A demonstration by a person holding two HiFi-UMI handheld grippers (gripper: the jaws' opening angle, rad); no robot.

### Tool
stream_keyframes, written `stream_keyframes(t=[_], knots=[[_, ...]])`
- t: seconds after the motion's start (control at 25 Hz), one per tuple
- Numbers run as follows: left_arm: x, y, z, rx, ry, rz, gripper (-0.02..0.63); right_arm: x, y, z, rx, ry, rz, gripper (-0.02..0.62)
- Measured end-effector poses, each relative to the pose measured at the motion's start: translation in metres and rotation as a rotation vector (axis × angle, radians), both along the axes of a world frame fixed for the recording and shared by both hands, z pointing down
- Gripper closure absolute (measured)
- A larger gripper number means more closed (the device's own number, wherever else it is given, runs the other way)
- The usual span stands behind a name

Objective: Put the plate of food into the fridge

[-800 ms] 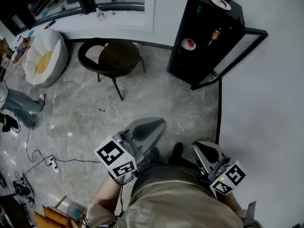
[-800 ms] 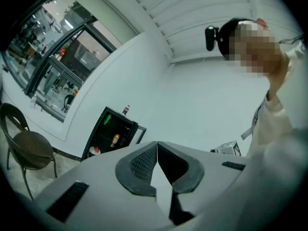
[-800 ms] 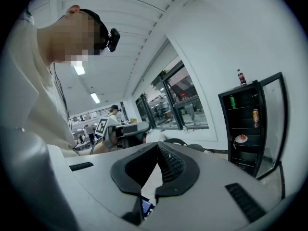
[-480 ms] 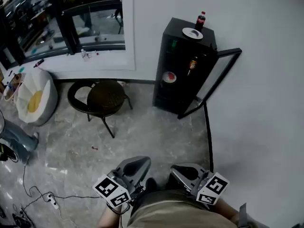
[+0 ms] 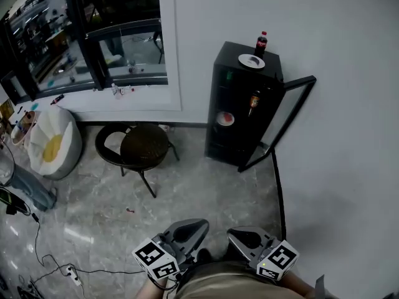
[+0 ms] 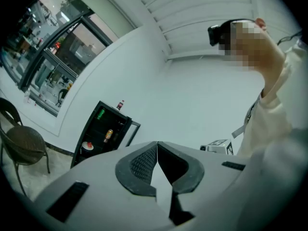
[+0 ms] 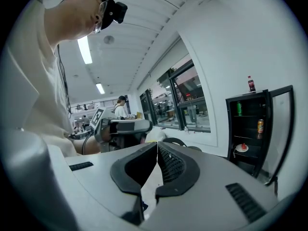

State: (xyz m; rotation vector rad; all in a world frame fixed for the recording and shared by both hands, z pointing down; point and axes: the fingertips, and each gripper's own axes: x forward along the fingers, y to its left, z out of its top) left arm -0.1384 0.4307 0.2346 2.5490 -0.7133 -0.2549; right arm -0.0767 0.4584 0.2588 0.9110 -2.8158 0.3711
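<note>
Both the left tool (image 6: 157,146) and the right tool (image 7: 157,146) are squeezing shut on nothing. The plate of food (image 5: 225,118) is sitting inside the black fridge (image 5: 240,136) at 1 o'clock. I think the plate step is done. Next is walking over and closing the open door (image 5: 278,120).

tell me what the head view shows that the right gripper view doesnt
Only the head view: the white plate on top of the fridge, and the power strip on the floor. Only the right gripper view: ceiling lights and a person standing in the background. Both: the black fridge with its door open, the cola bottle on top, the plate of food on a shelf inside, the left gripper, and the right gripper, shut and empty.
</note>
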Motion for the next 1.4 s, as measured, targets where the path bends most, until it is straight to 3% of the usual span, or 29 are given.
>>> stream_keyframes(t=[0.12,0.28,0.4,0.6,0.8,1.08,1.4], knots=[[0.01,0.002,-0.004,-0.006,0.024,0.021,0.595,0.003,-0.002,0.0,-0.028,-0.01,0.023,0.572],[0.028,-0.001,0.0,0.035,-0.053,0.025,0.595,0.009,-0.012,0.003,-0.028,-0.053,0.013,0.572],[0.038,-0.009,0.002,0.011,-0.053,0.026,0.595,0.019,-0.019,0.005,-0.022,-0.082,0.009,0.572],[0.07,-0.022,-0.006,0.028,-0.123,0.016,0.595,0.057,-0.036,0.003,-0.033,-0.114,0.034,0.572],[0.089,-0.048,-0.026,0.068,-0.138,-0.049,0.595,0.077,-0.056,-0.001,0.059,-0.065,-0.035,0.574],[0.162,-0.054,-0.029,0.076,-0.195,-0.023,0.595,0.14,-0.065,-0.008,0.043,-0.092,-0.083,0.574],[0.227,-0.062,-0.029,0.078,-0.224,0.01,0.595,0.213,-0.068,-0.007,0.032,-0.111,-0.065,0.574]])
